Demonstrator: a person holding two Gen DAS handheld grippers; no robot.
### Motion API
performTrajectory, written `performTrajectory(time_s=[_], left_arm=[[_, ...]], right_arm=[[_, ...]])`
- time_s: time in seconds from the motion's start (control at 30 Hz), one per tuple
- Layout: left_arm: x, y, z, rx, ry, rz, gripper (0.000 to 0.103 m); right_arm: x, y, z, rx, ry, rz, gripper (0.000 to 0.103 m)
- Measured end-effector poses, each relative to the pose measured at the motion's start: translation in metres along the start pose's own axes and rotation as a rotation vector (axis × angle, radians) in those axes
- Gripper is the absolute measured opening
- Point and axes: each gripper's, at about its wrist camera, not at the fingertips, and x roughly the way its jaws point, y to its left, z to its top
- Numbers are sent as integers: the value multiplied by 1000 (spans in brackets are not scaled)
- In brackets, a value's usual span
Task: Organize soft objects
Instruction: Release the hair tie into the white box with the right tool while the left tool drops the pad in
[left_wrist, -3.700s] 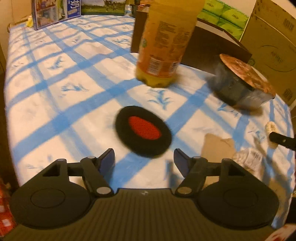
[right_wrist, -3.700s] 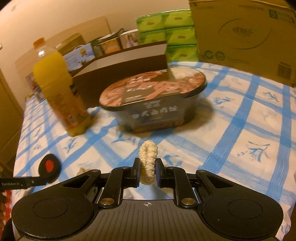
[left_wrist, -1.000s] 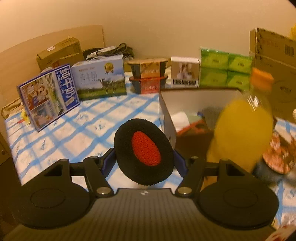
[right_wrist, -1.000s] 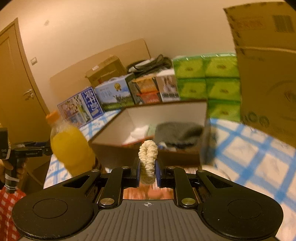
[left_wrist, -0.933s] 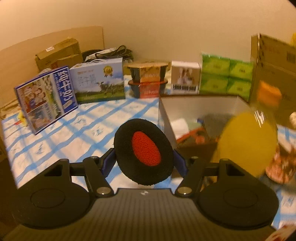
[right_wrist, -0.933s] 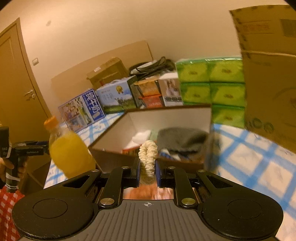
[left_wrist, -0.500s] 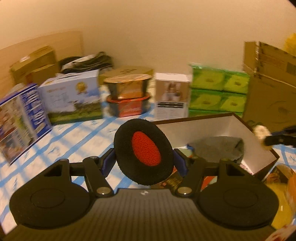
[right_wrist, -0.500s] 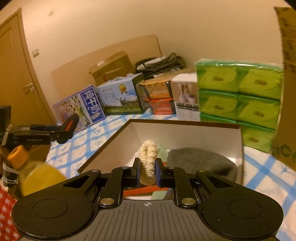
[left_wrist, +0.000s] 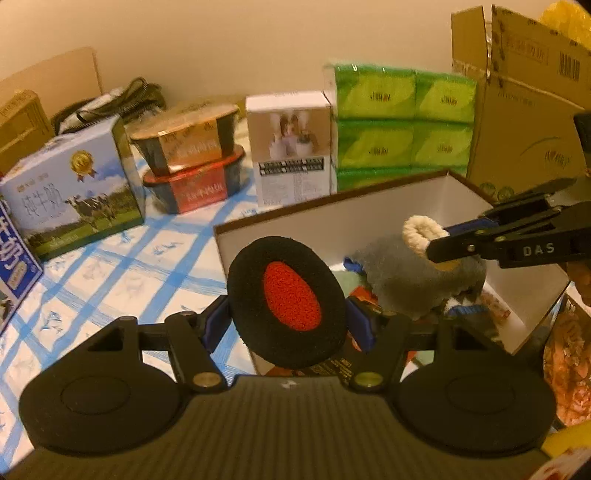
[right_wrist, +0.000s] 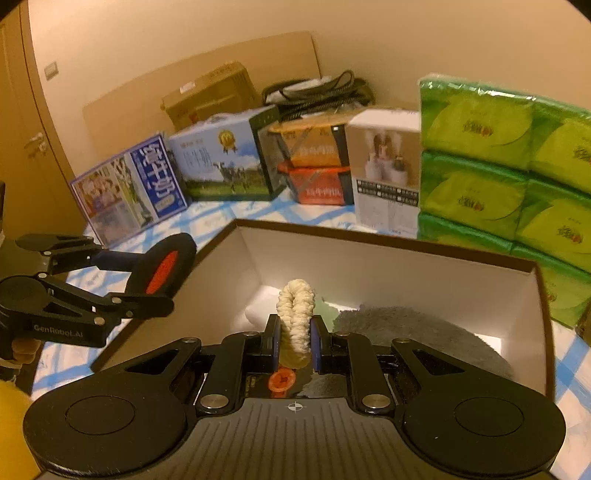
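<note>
Left gripper (left_wrist: 288, 325) clamped on pad (left_wrist: 287, 302) | right gripper (right_wrist: 293, 339) clamped on scrunchie (right_wrist: 294, 317) – over box (right_wrist: 388, 258) | orange disc (right_wrist: 282, 380) below scrunchie – right view only

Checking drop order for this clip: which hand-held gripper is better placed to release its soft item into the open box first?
Right, probably. The right hand-held gripper holds the cream scrunchie over the open box's interior. The left hand-held gripper holds its black-and-red pad near the box's left wall.

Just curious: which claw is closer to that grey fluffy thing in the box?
Right. The right claw holds its cream scrunchie just above the grey fluffy thing; the left claw is back near the box's corner.
</note>
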Motion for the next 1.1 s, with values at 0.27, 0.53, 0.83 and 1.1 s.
performTrajectory(time_s=[0.27, 0.53, 0.83, 1.1], left_arm=[[27, -2, 4, -2, 46, 3, 69], [35, -3, 6, -12, 44, 27, 73], [33, 1, 5, -33, 42, 42, 73], [27, 0, 6, -34, 35, 49, 73]], right_arm=[[20, -5, 3, 15, 21, 4, 17], [26, -5, 2, 13, 35, 8, 17], [26, -1, 6, 50, 4, 17, 50], [22, 0, 7, 41, 3, 9, 52]])
